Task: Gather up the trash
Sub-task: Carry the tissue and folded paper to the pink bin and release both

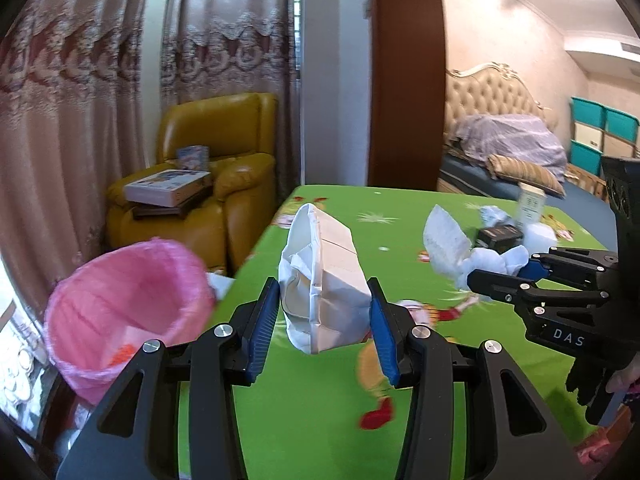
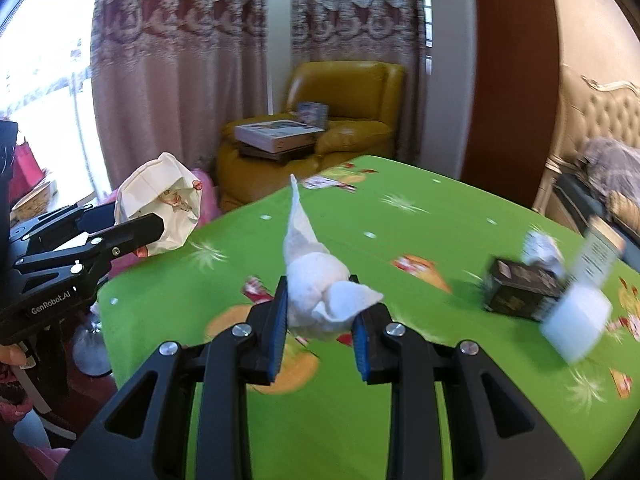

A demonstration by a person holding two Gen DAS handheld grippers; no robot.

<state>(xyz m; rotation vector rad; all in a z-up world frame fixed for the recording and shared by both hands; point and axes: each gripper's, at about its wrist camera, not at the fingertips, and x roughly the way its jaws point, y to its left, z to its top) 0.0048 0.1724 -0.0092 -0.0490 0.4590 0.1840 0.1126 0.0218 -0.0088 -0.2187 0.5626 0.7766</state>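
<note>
Closest to me, my left gripper (image 1: pixel 324 312) has its blue pads pressed against both sides of a crumpled white paper bag (image 1: pixel 324 276), which stands tall between them with its long axis running up and away from the fingers. My right gripper (image 2: pixel 320 312) is clamped narrow on a wad of white tissue (image 2: pixel 316 300), one thin tail sticking straight up. Both loads hang above the green tablecloth (image 1: pixel 320 420).

What the next move turns on, as I judge it: the pink-lined bin (image 1: pixel 128 304) sits off the table's left edge, just beside and below my left gripper, mouth open upward. The left hand is clearly nearer; the right must cross further over to reach it.

Further out on the cloth lie more scraps: a dark box (image 2: pixel 520 292), a white crumpled lump (image 2: pixel 544 250) and a pale carton (image 2: pixel 580 320), blurred. Beyond stands a yellow armchair (image 1: pixel 208 184).
</note>
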